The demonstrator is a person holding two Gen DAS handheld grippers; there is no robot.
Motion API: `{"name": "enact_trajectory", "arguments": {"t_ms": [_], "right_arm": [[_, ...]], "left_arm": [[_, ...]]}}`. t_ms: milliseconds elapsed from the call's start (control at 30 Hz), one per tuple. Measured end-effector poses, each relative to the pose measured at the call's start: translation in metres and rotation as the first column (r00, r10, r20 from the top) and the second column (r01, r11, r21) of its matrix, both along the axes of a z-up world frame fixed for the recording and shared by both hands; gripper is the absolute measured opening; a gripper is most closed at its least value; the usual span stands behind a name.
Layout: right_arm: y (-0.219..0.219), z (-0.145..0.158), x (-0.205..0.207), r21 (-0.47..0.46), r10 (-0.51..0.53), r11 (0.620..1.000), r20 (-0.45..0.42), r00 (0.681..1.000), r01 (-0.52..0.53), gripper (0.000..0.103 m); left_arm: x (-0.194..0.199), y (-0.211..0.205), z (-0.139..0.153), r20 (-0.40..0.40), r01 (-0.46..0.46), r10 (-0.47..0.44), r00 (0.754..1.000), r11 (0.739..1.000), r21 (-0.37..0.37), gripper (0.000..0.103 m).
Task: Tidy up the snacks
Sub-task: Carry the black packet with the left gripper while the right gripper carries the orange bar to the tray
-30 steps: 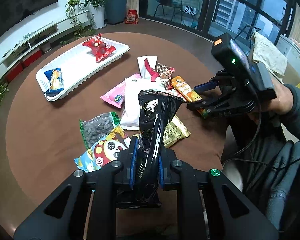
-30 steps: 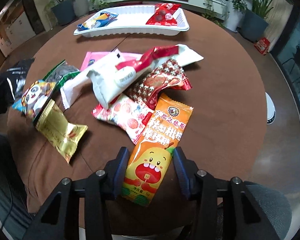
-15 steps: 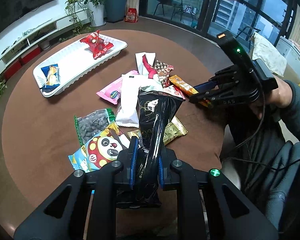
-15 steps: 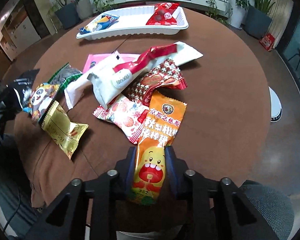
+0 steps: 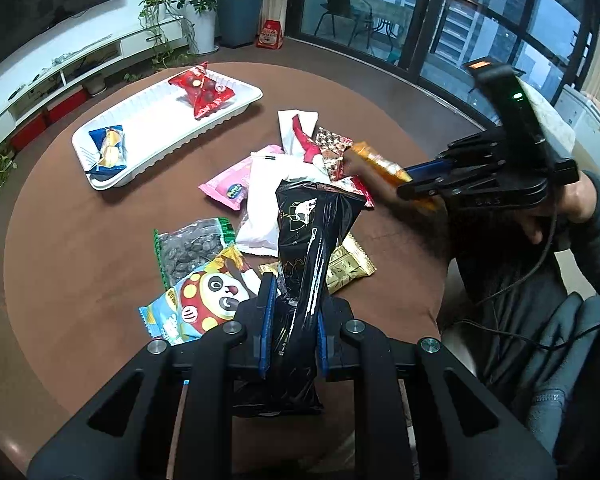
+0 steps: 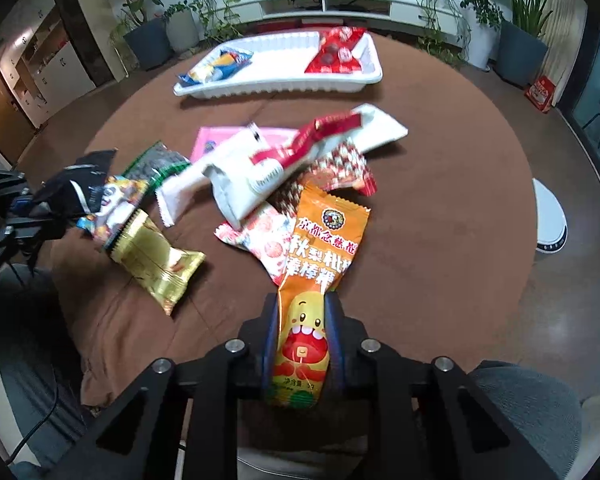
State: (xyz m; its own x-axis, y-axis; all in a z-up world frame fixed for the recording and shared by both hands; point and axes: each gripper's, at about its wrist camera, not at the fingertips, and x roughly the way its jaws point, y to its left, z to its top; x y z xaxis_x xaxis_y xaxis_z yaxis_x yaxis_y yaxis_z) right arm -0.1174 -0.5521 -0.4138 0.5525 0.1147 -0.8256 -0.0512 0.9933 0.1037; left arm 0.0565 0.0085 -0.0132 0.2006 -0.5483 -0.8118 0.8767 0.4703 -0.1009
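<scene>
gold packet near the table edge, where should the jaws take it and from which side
Grip the gold packet across its narrow width at the free end nearest the table edge, coming from above and from the person's side. It lies flat, and its far end is tucked under the panda packet, so the near crimped end looks the clearest. Both grippers are already full.
</scene>
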Motion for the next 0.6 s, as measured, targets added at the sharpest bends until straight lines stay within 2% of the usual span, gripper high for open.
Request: {"name": "enact_trajectory", "arguments": {"t_ms": [200, 367, 533, 600], "right_arm": [[-0.006, 0.037, -0.006, 0.033, 0.006, 0.999, 0.094, 0.996, -0.009, 0.024], [-0.016, 0.068, 0.015, 0.02, -0.004, 1.0, 0.18, 0.984, 0.001, 0.024], [-0.019, 0.103, 0.05, 0.009, 0.014, 1.0, 0.278, 0.961, -0.017, 0.024], [-0.02, 0.115, 0.072, 0.02, 0.028, 0.999, 0.301, 0.953, -0.036, 0.024]], "left_arm": [[0.006, 0.007, 0.012, 0.005, -0.033, 0.033, 0.999, 0.999, -0.032, 0.015], [0.028, 0.01, 0.039, 0.049, -0.084, 0.087, 0.995, 0.994, -0.068, 0.015], [0.073, 0.009, 0.071, 0.079, -0.174, 0.183, 0.98, 0.979, -0.108, 0.015], [0.103, 0.006, 0.083, 0.059, -0.237, 0.248, 0.967, 0.96, -0.148, 0.015]]}}
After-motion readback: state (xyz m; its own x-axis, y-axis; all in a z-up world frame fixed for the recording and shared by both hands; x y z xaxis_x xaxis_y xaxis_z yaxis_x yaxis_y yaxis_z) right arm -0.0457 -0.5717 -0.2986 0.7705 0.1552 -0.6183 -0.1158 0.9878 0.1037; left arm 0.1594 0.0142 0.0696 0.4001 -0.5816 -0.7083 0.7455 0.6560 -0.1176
